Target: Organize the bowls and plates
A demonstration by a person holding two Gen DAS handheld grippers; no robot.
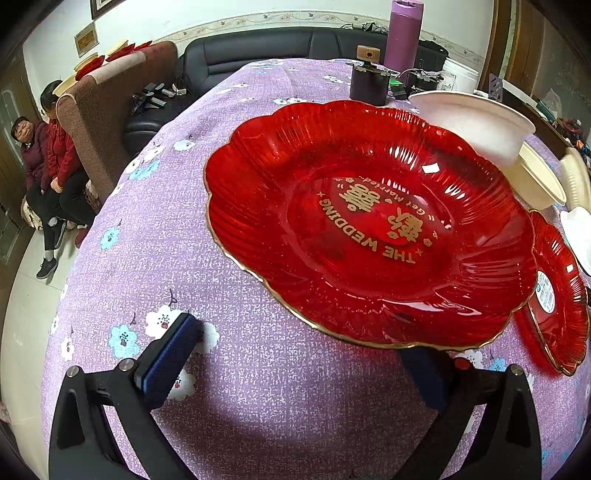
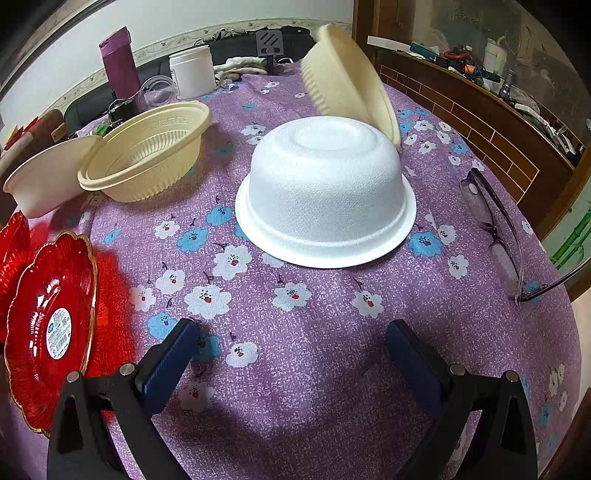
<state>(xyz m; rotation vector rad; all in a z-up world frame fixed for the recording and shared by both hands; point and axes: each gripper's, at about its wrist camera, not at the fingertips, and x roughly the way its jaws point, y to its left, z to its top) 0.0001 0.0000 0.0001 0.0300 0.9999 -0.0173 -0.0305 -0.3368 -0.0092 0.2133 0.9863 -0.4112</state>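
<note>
A large red plate (image 1: 369,229) with gold lettering lies tilted just ahead of my open left gripper (image 1: 299,354); its near rim hangs over the right finger. A smaller red plate (image 1: 557,299) leans at its right; it also shows in the right wrist view (image 2: 48,325). A white foam bowl (image 2: 325,192) lies upside down ahead of my open, empty right gripper (image 2: 291,350). A cream bowl (image 2: 147,151) lies tipped against a white bowl (image 2: 44,177). Another cream bowl (image 2: 351,81) stands on edge behind the foam bowl.
The table has a purple flowered cloth (image 2: 295,314). Eyeglasses (image 2: 495,232) lie at the right edge. A purple flask (image 1: 402,33), a dark jar (image 1: 369,85) and a white tub (image 2: 192,72) stand at the far end. Two people (image 1: 48,162) sit at the left.
</note>
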